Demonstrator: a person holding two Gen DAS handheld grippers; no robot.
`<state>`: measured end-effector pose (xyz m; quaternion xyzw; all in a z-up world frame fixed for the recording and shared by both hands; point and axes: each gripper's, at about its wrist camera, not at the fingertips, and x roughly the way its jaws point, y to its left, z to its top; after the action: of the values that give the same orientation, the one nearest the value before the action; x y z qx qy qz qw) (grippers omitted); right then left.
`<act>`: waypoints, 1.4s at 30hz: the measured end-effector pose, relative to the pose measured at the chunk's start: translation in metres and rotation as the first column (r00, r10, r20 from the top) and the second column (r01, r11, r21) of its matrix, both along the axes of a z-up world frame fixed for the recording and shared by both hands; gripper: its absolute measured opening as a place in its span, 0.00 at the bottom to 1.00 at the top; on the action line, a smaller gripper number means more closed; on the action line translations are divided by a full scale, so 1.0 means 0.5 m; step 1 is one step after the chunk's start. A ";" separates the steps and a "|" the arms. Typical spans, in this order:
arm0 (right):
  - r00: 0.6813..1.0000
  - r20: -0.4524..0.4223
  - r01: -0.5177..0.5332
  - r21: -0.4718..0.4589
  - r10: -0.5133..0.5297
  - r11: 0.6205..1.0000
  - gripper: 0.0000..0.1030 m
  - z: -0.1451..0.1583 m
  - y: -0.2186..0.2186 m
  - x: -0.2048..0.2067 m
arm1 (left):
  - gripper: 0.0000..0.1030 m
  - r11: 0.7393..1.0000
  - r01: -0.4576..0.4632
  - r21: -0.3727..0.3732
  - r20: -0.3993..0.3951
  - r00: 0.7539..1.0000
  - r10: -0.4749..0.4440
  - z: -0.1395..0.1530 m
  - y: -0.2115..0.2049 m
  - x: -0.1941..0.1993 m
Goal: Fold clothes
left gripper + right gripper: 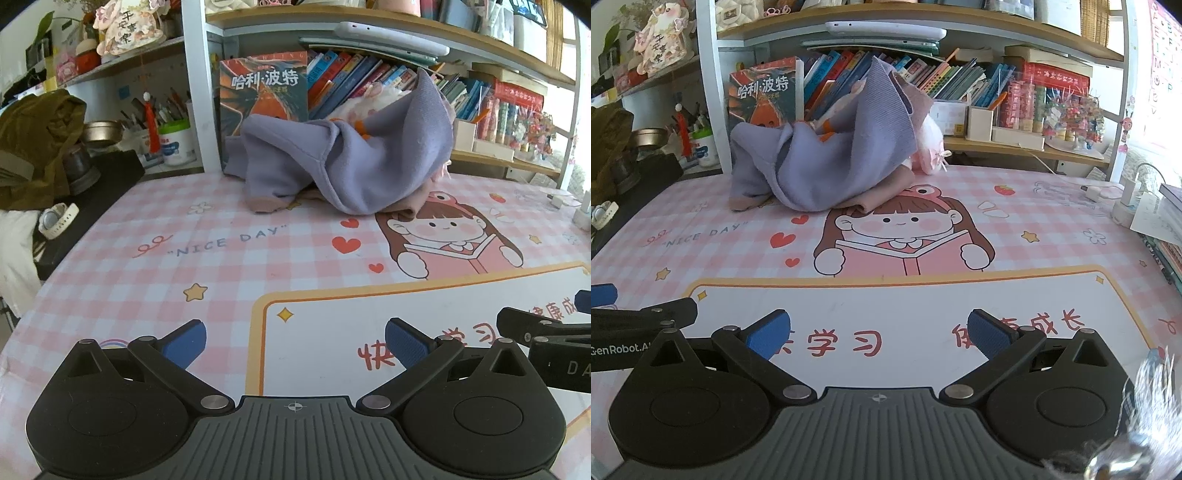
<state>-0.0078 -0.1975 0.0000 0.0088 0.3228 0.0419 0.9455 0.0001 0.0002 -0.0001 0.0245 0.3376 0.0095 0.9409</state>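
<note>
Near: left gripper (293, 343) & right gripper (879, 334), jaws spread wide, nothing between, over pink desk mat (1034, 221). Far edge, by bookshelf (923, 33): crumpled purple garment (354, 162), unfolded. Step prob. approach; next: reach fwd, pinch an edge, drag it nearer to flatten.

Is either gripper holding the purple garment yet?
No, the left gripper and right gripper gape empty, apart from the purple garment.
</note>
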 end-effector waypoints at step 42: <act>0.999 -0.037 -0.005 -0.002 0.005 1.000 1.00 -0.014 0.009 0.023 | 1.00 0.999 -0.006 -0.031 -0.058 0.998 0.004 -0.013 0.012 0.021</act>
<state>0.0035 -0.1929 -0.0071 0.0077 0.3404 0.0439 0.9392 0.0106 0.0061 -0.0066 0.0092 0.3647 0.0057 0.9311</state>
